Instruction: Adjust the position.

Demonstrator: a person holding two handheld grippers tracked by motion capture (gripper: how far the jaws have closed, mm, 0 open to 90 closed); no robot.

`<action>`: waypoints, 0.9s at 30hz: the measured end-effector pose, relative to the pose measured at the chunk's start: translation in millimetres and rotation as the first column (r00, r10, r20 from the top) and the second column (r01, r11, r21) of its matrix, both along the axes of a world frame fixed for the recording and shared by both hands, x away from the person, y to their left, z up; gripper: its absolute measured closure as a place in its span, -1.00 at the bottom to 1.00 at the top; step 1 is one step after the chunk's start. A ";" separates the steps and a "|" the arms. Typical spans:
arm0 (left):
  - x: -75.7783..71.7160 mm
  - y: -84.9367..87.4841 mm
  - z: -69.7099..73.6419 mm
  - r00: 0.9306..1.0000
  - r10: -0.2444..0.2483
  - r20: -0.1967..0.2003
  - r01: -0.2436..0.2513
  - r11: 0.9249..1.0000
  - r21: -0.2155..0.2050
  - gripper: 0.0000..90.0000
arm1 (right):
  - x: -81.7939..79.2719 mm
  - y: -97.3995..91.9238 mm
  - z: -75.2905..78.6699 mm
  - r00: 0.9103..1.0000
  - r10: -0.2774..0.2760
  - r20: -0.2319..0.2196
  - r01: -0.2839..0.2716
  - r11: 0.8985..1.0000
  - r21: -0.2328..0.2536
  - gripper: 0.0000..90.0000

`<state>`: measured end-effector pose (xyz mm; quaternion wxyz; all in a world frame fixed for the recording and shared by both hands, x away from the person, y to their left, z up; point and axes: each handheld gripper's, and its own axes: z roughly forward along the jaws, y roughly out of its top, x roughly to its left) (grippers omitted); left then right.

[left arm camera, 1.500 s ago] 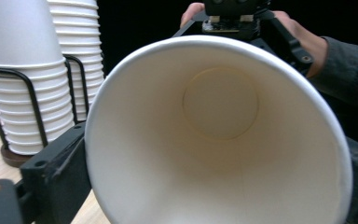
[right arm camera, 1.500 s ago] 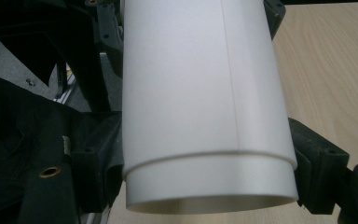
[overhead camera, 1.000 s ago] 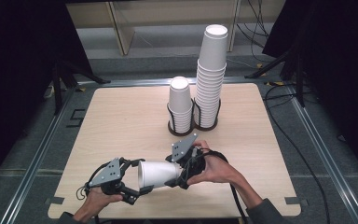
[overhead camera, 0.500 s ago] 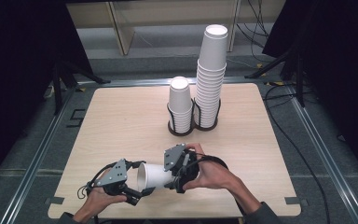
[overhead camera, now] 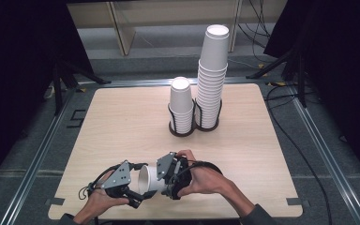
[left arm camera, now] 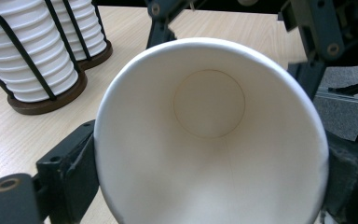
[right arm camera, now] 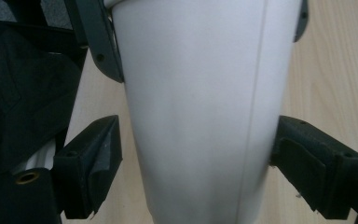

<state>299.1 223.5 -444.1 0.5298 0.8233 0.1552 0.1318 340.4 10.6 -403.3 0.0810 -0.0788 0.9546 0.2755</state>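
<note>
white paper, a single tapered cup [overhead camera: 149, 180] lies sideways between my two grippers above the near edge of the pale wooden table [overhead camera: 122, 122]. my left gripper [overhead camera: 133, 187] has its jaws pressed on the cup's rim sides. my right gripper [overhead camera: 168, 176] sits around the narrow base; one pad touches, the other seems a hair off, so i cannot tell its grip. two stacks of white paper cups [overhead camera: 182, 105] stand in black wire holders well beyond.

Even overhead light, dark surroundings; soft shadows; gripper views slightly soft close-up.
</note>
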 end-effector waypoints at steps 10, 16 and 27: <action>-1.7 -1.6 0.6 1.000 -0.030 0.009 0.030 1.000 -0.002 -0.79 | 0.1 8.6 -9.3 1.000 0.027 0.004 -0.027 1.000 -0.006 -0.65; -2.7 -1.6 1.2 0.999 -0.044 0.007 0.044 0.999 -0.002 -0.79 | 1.9 9.9 -11.7 0.999 0.050 -0.009 -0.050 0.999 0.005 -0.59; -1.8 -0.9 -2.2 0.999 -0.039 0.000 0.039 0.998 -0.042 -0.84 | 0.6 9.3 -14.6 0.998 0.054 -0.026 -0.053 0.998 0.013 -0.55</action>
